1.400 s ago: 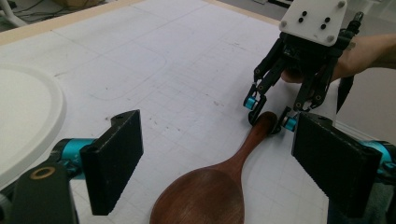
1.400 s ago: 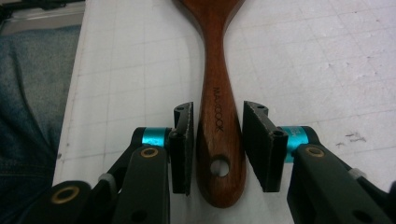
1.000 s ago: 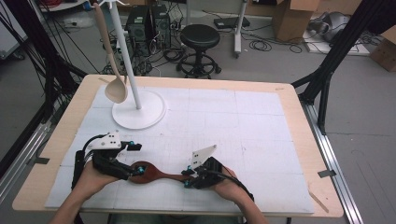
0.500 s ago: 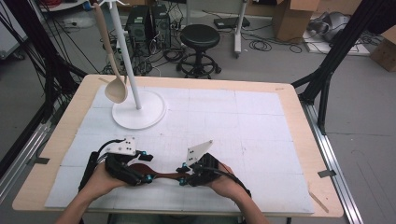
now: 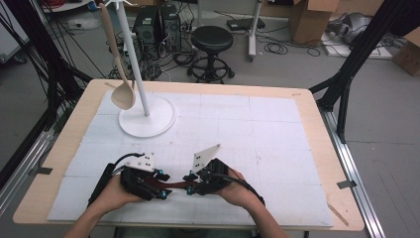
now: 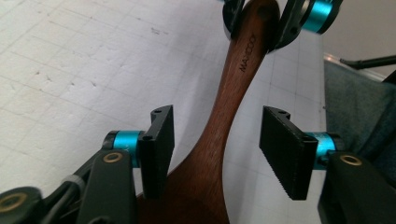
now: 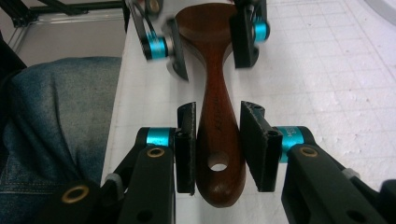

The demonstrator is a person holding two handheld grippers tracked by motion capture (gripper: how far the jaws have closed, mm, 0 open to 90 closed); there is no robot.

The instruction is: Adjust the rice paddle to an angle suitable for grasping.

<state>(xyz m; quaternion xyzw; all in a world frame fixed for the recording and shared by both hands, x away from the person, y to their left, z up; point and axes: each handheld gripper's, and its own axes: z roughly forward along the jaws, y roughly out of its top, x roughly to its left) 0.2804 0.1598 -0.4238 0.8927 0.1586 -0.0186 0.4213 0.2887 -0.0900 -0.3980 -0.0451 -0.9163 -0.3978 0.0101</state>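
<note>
At the bottom centre of the frame, low over the counter (image 5: 277,129), the right gripper (image 5: 190,188) fingers clamp the stiff, smooth, light wooden spoon (image 7: 215,100) by its handle end, while the left gripper (image 5: 161,191) fingers, just closing, straddle its broader bowl without pressing.

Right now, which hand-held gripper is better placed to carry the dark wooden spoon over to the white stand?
Right hand-held gripper: its jaws already clamp the dark wooden spoon by the handle end. The left hand-held gripper straddles the bowl with a gap.
</note>
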